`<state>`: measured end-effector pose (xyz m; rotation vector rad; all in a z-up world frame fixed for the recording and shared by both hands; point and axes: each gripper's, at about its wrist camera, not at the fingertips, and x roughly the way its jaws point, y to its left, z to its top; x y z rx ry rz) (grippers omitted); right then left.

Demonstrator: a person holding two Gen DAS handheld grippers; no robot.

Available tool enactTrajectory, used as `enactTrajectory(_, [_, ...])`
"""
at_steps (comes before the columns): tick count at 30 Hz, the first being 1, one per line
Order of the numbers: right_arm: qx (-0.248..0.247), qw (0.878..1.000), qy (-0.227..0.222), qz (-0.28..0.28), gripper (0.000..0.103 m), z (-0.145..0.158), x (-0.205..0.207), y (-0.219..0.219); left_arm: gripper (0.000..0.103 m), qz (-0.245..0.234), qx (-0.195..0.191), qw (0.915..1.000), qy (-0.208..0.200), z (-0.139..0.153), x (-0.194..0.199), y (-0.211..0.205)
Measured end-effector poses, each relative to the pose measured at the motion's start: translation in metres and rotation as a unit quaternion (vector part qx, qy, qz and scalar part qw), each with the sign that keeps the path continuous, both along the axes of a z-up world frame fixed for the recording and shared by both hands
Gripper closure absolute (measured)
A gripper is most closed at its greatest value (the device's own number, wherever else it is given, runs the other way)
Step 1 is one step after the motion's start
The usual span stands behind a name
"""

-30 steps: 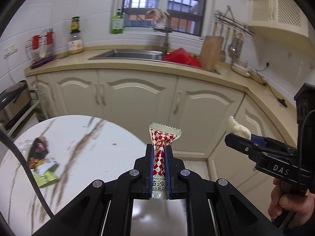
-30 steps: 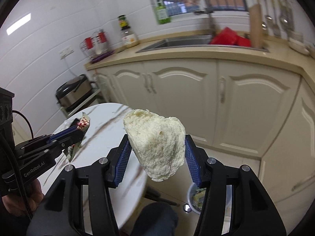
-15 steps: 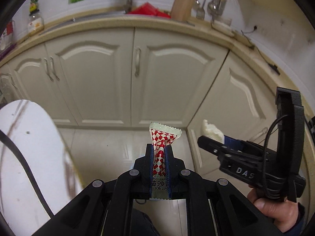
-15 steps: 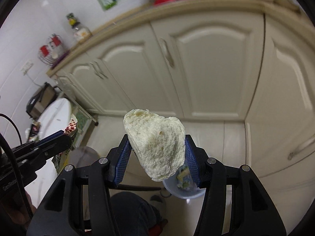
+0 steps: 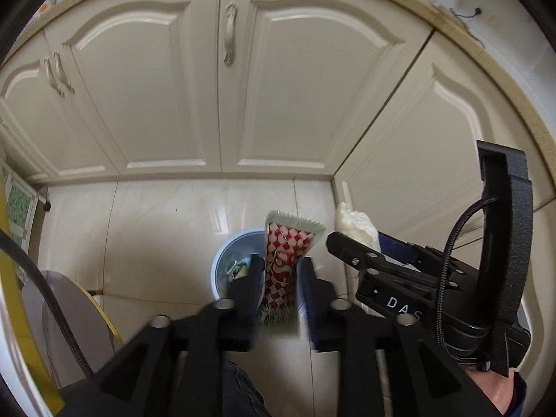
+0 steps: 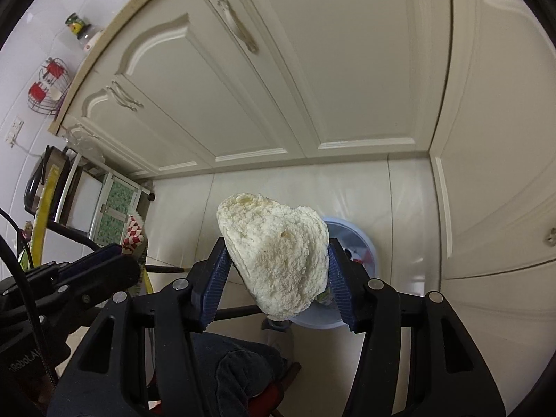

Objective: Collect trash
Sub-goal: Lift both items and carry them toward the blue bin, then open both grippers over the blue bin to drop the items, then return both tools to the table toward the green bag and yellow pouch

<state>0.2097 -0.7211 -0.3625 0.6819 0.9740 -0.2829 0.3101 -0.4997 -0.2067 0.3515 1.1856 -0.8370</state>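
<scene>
Over the pale blue bin [image 5: 222, 260] on the floor: left gripper [image 5: 279, 271] just opening, red-checked wrapper [image 5: 283, 260] loose between parted jaws; right gripper [image 6: 276, 271] just beside, clamped on the bread chunk [image 6: 274, 250], jaws easing apart.

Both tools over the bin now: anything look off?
Left tool has just been opening; the red-checked wrapper sits loose and tilted between its jaws above the trash bin. Right tool grips the bread chunk.
</scene>
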Motion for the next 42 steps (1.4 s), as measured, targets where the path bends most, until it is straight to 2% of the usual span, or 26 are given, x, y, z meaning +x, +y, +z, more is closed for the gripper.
enactTrajectory(2, [0.004,1.0,0.006,-0.005,0.048,-0.006,0.001,-0.003,0.047,0.004,0.004,1.0,-0.006,-0.005,0.004,-0.008])
enactTrajectory(3, [0.006,1.0,0.009,-0.007,0.046,-0.009,0.0,-0.004,0.043,0.005,0.007,0.9999,-0.013,-0.005,0.006,-0.011])
enactTrajectory(5, [0.012,1.0,0.007,-0.014,0.031,-0.012,0.001,-0.007,0.039,0.005,0.009,0.9996,-0.025,-0.005,0.005,-0.015])
enactTrajectory(6, [0.014,1.0,0.005,-0.018,0.019,-0.013,0.0,-0.009,0.038,0.005,0.01,0.9995,-0.028,-0.005,0.006,-0.017])
enactTrajectory(10, [0.015,0.999,0.007,-0.032,0.0,-0.014,-0.005,-0.013,0.03,0.014,0.013,0.9986,-0.05,-0.003,0.001,-0.012])
enactTrajectory(16, [0.005,0.999,0.018,-0.048,0.0,-0.006,-0.01,-0.012,0.019,0.026,0.01,0.9951,-0.095,0.012,-0.018,0.0])
enactTrajectory(19, [0.002,0.999,0.009,-0.054,0.0,0.007,-0.015,-0.01,0.016,0.034,0.005,0.9932,-0.111,0.023,-0.029,0.01])
enactTrajectory(27, [-0.025,0.998,-0.031,-0.055,0.0,0.064,-0.025,0.009,0.012,0.055,-0.038,0.987,-0.146,0.068,-0.05,0.06])
enactTrajectory(32, [-0.054,0.995,-0.072,-0.039,0.0,0.116,-0.03,0.037,0.007,0.09,-0.076,0.975,-0.188,0.108,-0.071,0.112])
enactTrajectory(38, [-0.091,0.988,-0.128,-0.003,0.0,0.181,-0.027,0.095,0.006,0.139,-0.116,0.9587,-0.219,0.146,-0.092,0.195])
enactTrajectory(42, [-0.113,0.98,-0.161,0.032,0.0,0.22,-0.017,0.14,0.005,0.182,-0.136,0.9417,-0.248,0.169,-0.113,0.259])
